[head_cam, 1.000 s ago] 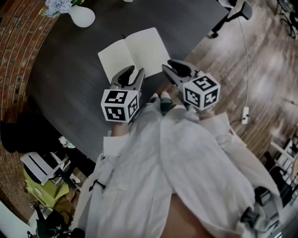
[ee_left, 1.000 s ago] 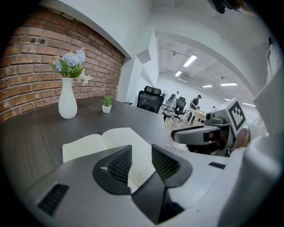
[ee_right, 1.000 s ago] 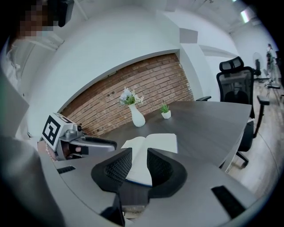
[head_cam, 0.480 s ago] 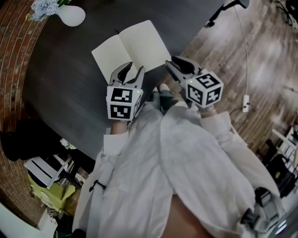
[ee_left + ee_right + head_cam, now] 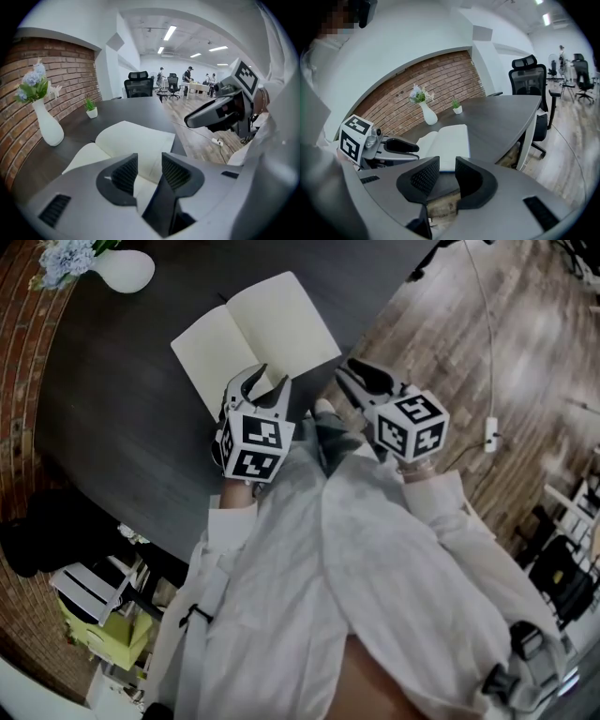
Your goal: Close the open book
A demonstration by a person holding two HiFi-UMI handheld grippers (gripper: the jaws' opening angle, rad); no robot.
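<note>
The open book (image 5: 251, 332) lies flat on the dark table (image 5: 122, 409), its cream pages blank. It also shows in the left gripper view as the book (image 5: 136, 139) and in the right gripper view as the book (image 5: 451, 139). My left gripper (image 5: 263, 382) hovers over the book's near edge; its jaws have just been opening, and the left gripper (image 5: 150, 161) has nothing between its fingers. My right gripper (image 5: 350, 372) stands beyond the table's edge, to the right of the book's near corner. Seen from its own camera, the right gripper (image 5: 446, 165) is open and empty.
A white vase (image 5: 127, 269) with pale flowers stands at the table's far left, near a brick wall. A small potted plant (image 5: 92, 111) sits further back. A black office chair (image 5: 528, 80) stands past the table. To the right is wooden floor (image 5: 487, 343).
Both grippers have sunk toward the table and the book's near edge. The left gripper has rolled, so its marker cube faces differently. The book lies as before.
</note>
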